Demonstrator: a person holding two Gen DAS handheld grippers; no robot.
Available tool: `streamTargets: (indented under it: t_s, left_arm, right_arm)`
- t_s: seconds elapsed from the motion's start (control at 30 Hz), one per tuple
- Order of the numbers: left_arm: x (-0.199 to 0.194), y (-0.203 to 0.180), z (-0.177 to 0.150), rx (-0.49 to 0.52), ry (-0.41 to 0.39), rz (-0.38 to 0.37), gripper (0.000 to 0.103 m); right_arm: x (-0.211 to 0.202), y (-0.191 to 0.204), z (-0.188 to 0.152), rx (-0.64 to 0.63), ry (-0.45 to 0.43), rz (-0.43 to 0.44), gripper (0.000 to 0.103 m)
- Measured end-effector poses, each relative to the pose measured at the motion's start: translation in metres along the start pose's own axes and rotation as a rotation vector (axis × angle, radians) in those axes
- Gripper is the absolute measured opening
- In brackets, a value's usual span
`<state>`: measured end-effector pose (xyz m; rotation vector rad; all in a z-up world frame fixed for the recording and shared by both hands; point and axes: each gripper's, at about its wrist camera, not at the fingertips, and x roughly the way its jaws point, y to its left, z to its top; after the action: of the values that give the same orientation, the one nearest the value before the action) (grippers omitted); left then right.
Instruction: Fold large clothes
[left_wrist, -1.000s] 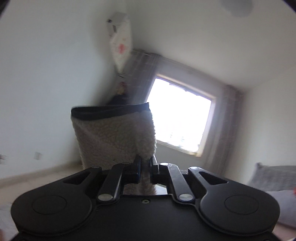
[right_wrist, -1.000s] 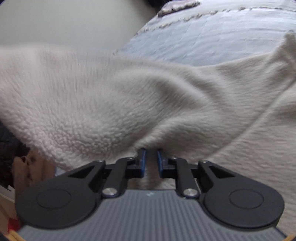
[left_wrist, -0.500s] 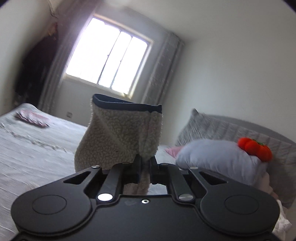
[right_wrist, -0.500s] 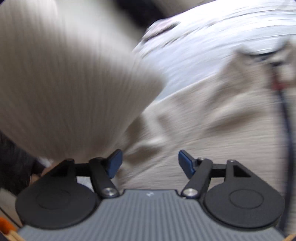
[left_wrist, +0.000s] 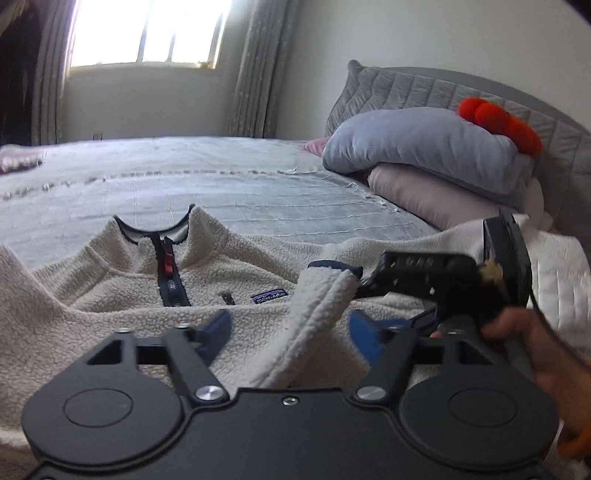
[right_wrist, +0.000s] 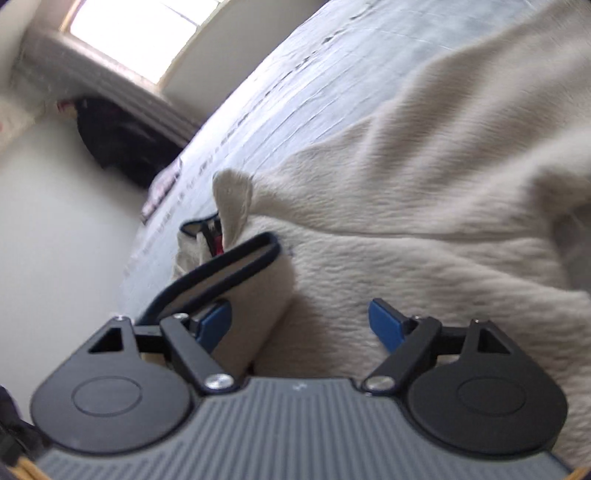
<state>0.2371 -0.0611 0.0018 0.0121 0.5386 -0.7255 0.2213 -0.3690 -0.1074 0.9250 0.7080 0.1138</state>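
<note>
While we look from the left wrist, the cream fleece (left_wrist: 122, 295) lies spread on the grey bed (left_wrist: 221, 184); its chest label (left_wrist: 269, 296) is unreadable. Our left claw (left_wrist: 290, 332) has just spread wide, a sleeve (left_wrist: 314, 314) loose between. From the right wrist, our right claw (right_wrist: 301, 325) has also just opened, gripping nothing, a cuff (right_wrist: 236, 266) beside it.

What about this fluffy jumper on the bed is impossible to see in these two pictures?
- Left wrist view: the fleece jumper's hem lies behind the left gripper; the chest label is too small to read.
- Right wrist view: the jumper is motion-blurred and cut off by the right edge.
</note>
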Motion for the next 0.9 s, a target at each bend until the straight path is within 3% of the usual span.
streamTargets:
  t_s: [0.07,0.17,0.3,0.4,0.47,0.5,0.53,0.6,0.67,0.73,0.9]
  left_arm:
    - [-0.015,0.002,-0.003,0.047,-0.010,0.004,0.087]
    - [-0.027,0.014,-0.013,0.091,-0.004,0.056,0.087]
    - [-0.045,0.063,-0.014,0.108,-0.003,0.219,0.087]
    - [-0.057,0.109,-0.009,0.049,-0.018,0.353,0.085]
    - [-0.060,0.139,-0.006,-0.008,-0.028,0.432,0.084]
    - [-0.060,0.153,-0.006,-0.032,-0.030,0.464,0.076]
    - [-0.059,0.165,-0.005,-0.052,-0.026,0.490,0.069]
    - [-0.053,0.186,0.000,-0.071,-0.013,0.533,0.047]
    - [-0.048,0.203,0.006,-0.092,-0.011,0.550,0.038]
    - [-0.039,0.219,0.010,-0.131,-0.001,0.549,0.038]
    - [0.006,0.257,0.005,-0.353,0.095,0.473,0.041]
  right_arm:
    - [-0.004,-0.011,0.006,0.022,-0.020,0.027,0.082]
    - [-0.016,-0.015,0.008,0.023,-0.033,0.063,0.082]
    - [-0.013,0.004,0.003,-0.027,0.024,0.090,0.084]
    - [-0.001,0.025,-0.013,-0.142,0.040,0.005,0.082]
    - [0.004,0.045,-0.025,-0.282,0.026,-0.079,0.050]
    - [0.005,0.054,-0.030,-0.343,0.027,-0.115,0.018]
    - [-0.001,0.063,-0.034,-0.386,0.010,-0.129,0.013]
    - [-0.026,0.078,-0.035,-0.446,-0.054,-0.124,0.011]
    - [-0.051,0.086,-0.032,-0.506,-0.128,-0.171,0.011]
    - [-0.064,0.085,-0.027,-0.550,-0.165,-0.258,0.011]
    - [-0.049,0.071,-0.023,-0.544,-0.080,-0.264,0.011]
